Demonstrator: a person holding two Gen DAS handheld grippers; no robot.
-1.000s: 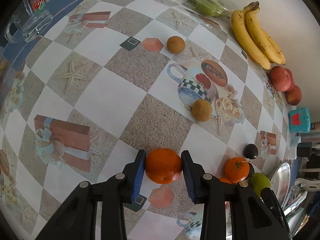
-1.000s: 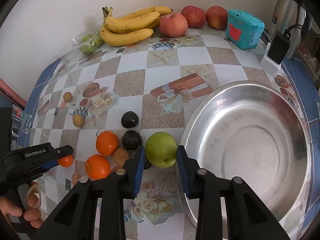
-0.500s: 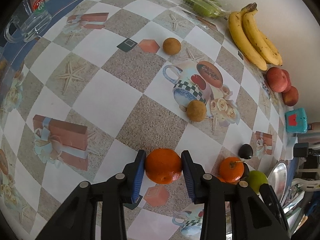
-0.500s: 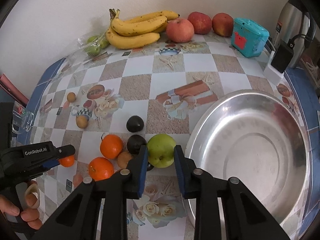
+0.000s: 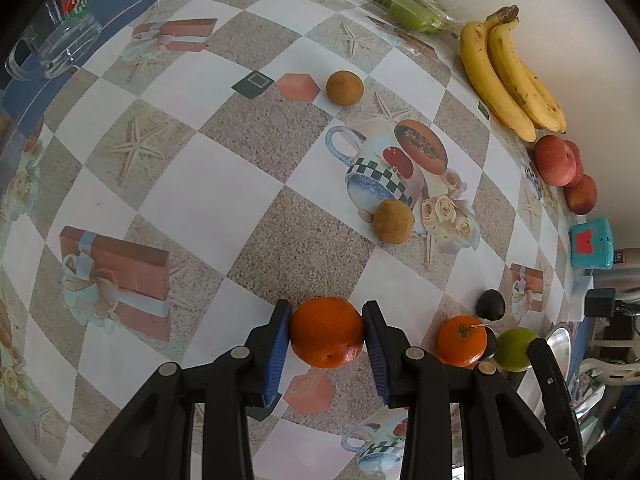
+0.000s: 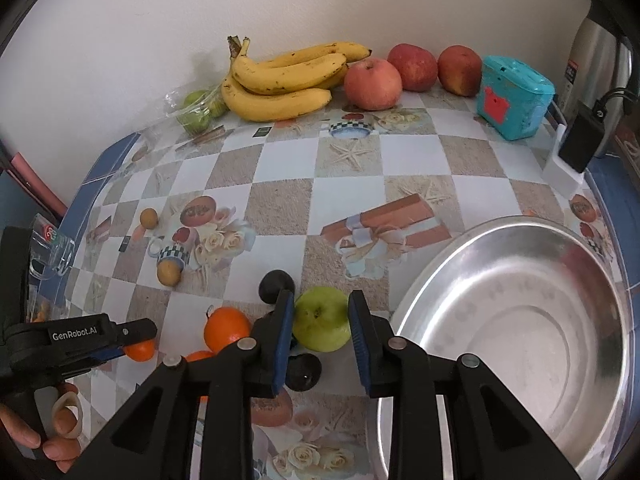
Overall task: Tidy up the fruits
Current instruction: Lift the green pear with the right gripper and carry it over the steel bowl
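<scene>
Between your L gripper [image 5: 326,334] pads sits an orange [image 5: 326,332], clamped; your R gripper [image 6: 320,328] has the green apple [image 6: 322,318] between its jaws, which are opening a touch, pads at its sides, beside the steel bowl [image 6: 516,344]. Bowl's empty, so sorting's barely begun: oranges, dark and brown fruit, bananas [image 6: 284,80], red apples [image 6: 374,84] all wait on the checkered tablecloth [image 6: 348,192] by a white wall.

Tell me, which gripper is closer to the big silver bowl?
Right. The right gripper holds the green apple just beside the bowl. The left gripper holds an orange farther off, past the other fruit.
</scene>
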